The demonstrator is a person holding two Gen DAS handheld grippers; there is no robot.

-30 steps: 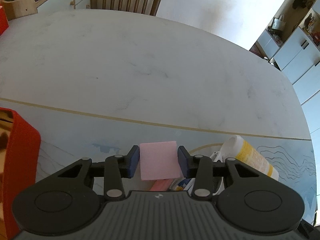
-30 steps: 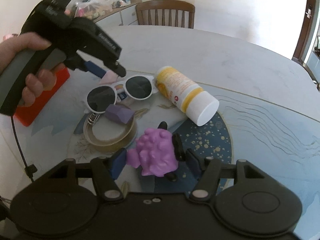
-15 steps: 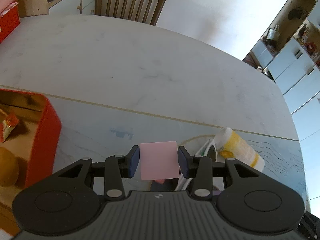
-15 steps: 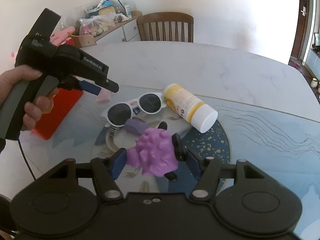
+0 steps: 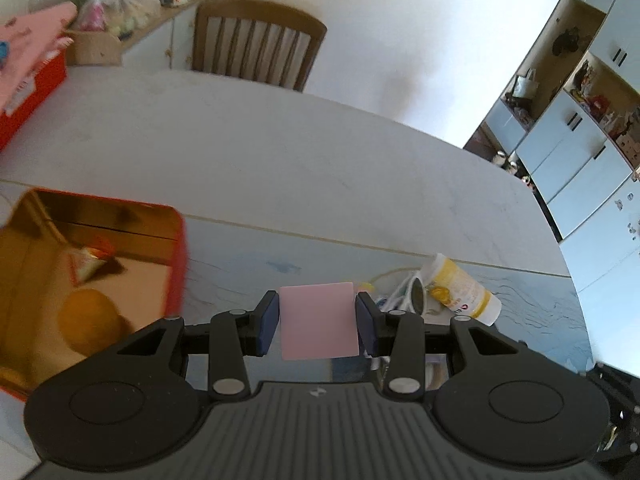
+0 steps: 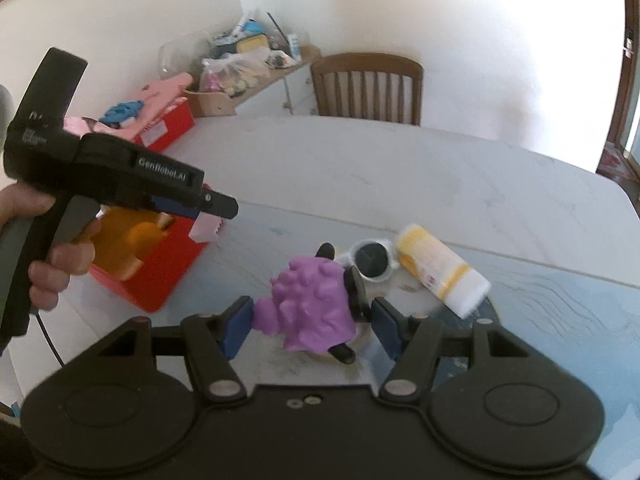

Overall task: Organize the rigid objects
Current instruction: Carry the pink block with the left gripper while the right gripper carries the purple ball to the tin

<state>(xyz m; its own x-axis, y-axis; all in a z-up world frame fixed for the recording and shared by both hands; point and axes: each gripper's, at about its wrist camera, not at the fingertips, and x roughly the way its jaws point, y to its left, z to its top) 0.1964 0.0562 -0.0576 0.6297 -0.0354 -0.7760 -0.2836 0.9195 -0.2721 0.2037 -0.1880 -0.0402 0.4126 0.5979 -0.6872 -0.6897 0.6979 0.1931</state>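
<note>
My left gripper [image 5: 318, 326] is shut on a flat pink block [image 5: 318, 326], held in the air just right of an open red tin [image 5: 176, 248]. From the right wrist view the same left gripper [image 6: 208, 216] hangs over the near corner of the red tin [image 6: 160, 276], with the pink block [image 6: 205, 229] between its pads. My right gripper [image 6: 310, 322] is shut on a knobbly purple toy figure [image 6: 310, 300] with black feet, lifted above the table. White sunglasses [image 6: 372, 258] and a yellow-and-white bottle [image 6: 440, 272] lie on the mat beyond it.
Inside the red tin sit an orange round thing [image 5: 90, 322] and a small wrapped packet [image 5: 88, 262]. A second red box [image 6: 168, 128] with a pink lid stands at the far left. A wooden chair [image 6: 368, 88] stands behind the table [image 6: 360, 168]. A hand [image 6: 48, 264] holds the left gripper.
Both grippers have risen with their loads. The left one has moved left from above the sunglasses to beside the red tin, whose inside has come into view.
</note>
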